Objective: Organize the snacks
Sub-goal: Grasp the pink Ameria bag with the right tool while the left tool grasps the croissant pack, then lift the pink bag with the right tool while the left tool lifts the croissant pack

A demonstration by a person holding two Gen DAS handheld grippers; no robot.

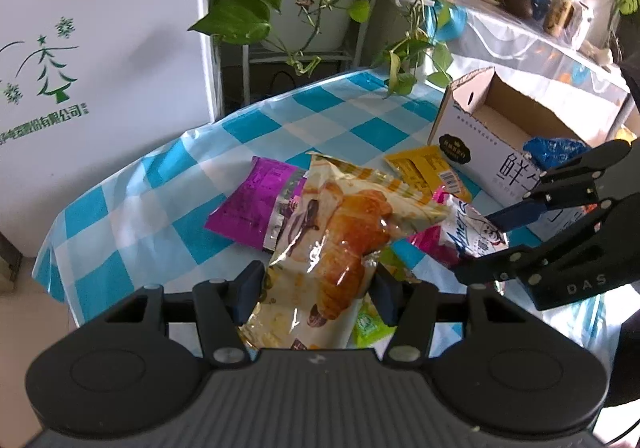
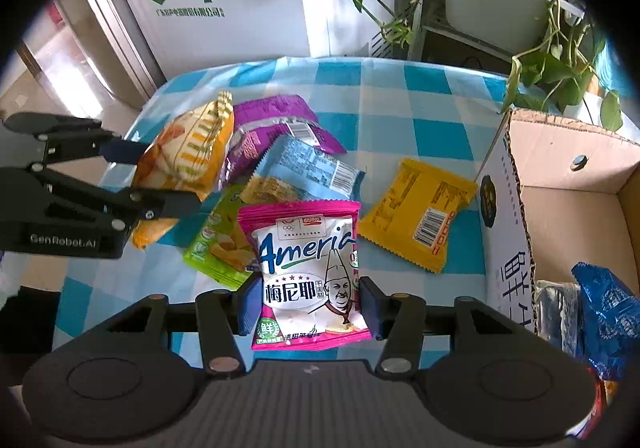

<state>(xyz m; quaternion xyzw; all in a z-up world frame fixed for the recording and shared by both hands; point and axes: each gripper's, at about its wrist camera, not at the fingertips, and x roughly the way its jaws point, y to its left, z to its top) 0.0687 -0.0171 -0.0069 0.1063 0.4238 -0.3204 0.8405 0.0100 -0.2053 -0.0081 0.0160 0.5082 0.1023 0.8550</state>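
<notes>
Both tools around snack packets

Left black two-finger gripper angled down, jaws clamped on croissant packet. Right black two-finger gripper angled down, jaws clamped on pink-white snack packet.

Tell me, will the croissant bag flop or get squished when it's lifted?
Probably floppy: the croissant bag is thin crinkly film, and its free end sags past the left gripper. Likely light, being puffed with air. The pastry could squash, since the pads pinch right across it.
</notes>
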